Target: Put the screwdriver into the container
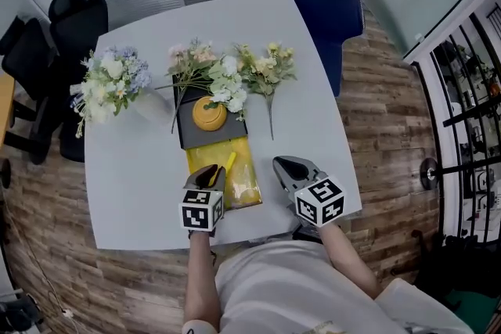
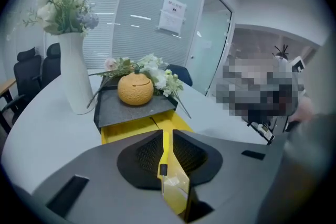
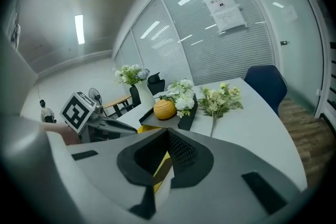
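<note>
A yellow-handled screwdriver lies inside the open yellow plastic container. The container sits midway along the near edge of the grey tabletop. The left gripper hangs above the container's near end, its jaws a narrow slit apart and pinching nothing. The right gripper, just right of the container, has its jaws pressed together, empty.

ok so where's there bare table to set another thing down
Bare table on the near left, between the vase and the yellow container; more on the right, past the loose flowers to the edge. The middle is crowded: black tray, round pot, flowers, container.
</note>
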Motion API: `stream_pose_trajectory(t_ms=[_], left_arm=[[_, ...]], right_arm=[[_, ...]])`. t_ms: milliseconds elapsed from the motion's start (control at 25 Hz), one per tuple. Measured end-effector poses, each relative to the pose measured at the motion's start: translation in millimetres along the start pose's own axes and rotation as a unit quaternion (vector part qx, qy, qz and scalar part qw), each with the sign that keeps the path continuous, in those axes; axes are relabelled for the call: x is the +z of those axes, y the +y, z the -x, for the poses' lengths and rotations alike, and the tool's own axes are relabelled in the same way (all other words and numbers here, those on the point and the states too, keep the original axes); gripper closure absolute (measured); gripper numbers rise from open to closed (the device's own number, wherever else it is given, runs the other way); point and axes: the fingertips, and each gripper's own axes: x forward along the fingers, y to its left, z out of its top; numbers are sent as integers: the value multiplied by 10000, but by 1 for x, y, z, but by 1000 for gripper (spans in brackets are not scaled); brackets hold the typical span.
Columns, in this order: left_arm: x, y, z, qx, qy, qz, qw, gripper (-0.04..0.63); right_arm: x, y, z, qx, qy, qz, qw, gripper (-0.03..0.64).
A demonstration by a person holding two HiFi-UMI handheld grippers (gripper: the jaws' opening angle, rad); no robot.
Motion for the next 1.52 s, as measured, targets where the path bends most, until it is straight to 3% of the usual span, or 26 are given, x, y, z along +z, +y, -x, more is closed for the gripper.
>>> stream_pose_trajectory(t_ms=[320, 640, 1520], left_arm=[[19, -6, 43, 153, -615, 124, 9979, 551], [40, -3, 86, 162, -1467, 704, 9865, 583], [39, -1, 98, 173, -1560, 716, 9850, 588]], right_arm=[[10, 24, 16, 81, -248, 237, 9994, 601], [20, 47, 19, 181, -503, 442, 9976, 601], [23, 53, 21, 229, -588, 515, 9967, 601]])
